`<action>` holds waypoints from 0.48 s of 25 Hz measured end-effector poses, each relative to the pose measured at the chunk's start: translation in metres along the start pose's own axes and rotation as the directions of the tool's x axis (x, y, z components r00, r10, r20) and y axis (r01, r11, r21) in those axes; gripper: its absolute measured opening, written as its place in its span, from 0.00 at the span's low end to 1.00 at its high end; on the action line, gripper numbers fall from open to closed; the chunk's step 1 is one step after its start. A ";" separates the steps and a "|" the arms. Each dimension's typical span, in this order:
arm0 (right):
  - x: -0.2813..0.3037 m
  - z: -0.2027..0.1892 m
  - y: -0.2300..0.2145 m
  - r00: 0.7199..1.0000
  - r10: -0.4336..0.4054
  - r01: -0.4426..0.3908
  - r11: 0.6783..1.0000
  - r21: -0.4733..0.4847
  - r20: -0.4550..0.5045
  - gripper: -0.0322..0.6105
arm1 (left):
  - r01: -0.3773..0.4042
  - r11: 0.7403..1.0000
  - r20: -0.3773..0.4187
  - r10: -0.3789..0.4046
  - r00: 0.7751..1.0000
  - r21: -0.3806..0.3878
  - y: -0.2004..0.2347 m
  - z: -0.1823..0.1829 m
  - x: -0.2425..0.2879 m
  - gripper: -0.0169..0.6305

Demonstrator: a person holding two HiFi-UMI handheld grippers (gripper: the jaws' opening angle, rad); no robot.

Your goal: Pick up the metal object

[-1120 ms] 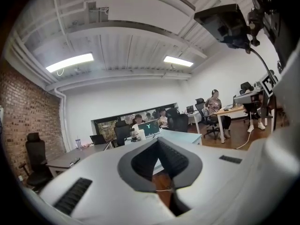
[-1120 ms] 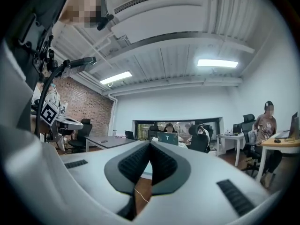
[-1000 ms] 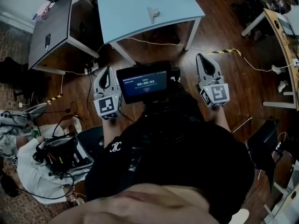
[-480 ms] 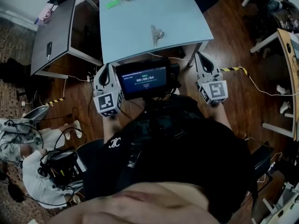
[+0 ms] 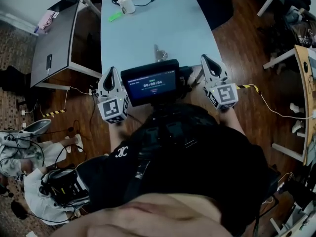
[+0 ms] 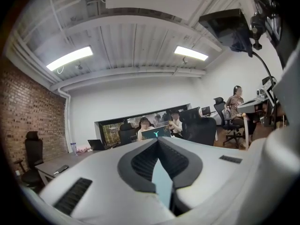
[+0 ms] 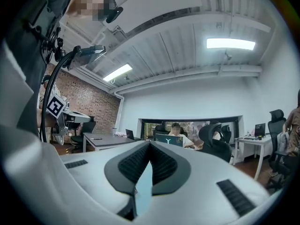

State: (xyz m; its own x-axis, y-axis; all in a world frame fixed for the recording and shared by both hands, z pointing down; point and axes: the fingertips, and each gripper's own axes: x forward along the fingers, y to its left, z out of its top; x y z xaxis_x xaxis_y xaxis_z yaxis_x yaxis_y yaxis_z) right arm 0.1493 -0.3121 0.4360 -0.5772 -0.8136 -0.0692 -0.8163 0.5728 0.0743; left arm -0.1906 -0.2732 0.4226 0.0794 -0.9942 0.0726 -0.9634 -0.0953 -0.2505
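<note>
The metal object (image 5: 159, 53), small and silvery, lies on the light blue table (image 5: 148, 28) near its front edge, just beyond the screen mounted at my chest. My left gripper (image 5: 110, 71) hovers at the table's front left corner, left of and nearer than the object, jaws shut and empty. My right gripper (image 5: 204, 58) is held at the front right corner, to the right of the object, also shut on nothing. In the left gripper view the left gripper (image 6: 158, 139) points level across the office. In the right gripper view the right gripper (image 7: 150, 145) does the same; the object is in neither view.
The screen (image 5: 150, 85) hides the table's front edge. A white cup (image 5: 127, 4) and a green item (image 5: 115, 17) sit at the table's far end. A grey desk (image 5: 57, 43) with a phone (image 5: 49, 61) stands left. Cables and striped tape (image 5: 247, 87) cross the wooden floor.
The blue table and the metal object have come closer, from well ahead to just beyond the screen. Both grippers have stayed shut and now flank the table's front corners.
</note>
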 end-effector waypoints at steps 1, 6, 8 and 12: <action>0.004 0.000 -0.004 1.000 0.007 -0.007 1.000 0.001 0.001 0.02 | 0.000 1.000 0.001 0.000 1.000 0.000 -0.003 0.002 0.004 0.04; 0.018 -0.012 -0.012 0.999 0.029 -0.029 0.999 0.022 -0.016 0.02 | 0.007 1.000 -0.011 -0.007 1.000 0.013 -0.011 0.004 0.013 0.04; 0.026 -0.021 -0.012 0.998 0.044 -0.042 0.999 0.035 -0.037 0.02 | 0.009 1.000 -0.028 -0.008 1.000 0.011 -0.012 0.004 0.013 0.04; 0.043 -0.037 -0.006 0.994 0.070 -0.061 0.993 0.106 -0.083 0.02 | -0.026 1.000 -0.059 0.027 0.998 0.005 0.004 -0.010 0.007 0.04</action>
State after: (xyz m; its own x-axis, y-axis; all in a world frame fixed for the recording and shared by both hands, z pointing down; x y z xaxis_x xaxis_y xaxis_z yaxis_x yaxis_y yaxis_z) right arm 0.1303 -0.3543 0.4697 -0.6292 -0.7770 0.0194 -0.7772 0.6286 -0.0275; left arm -0.1965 -0.2799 0.4313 0.0384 -0.9917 0.1227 -0.9638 -0.0692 -0.2574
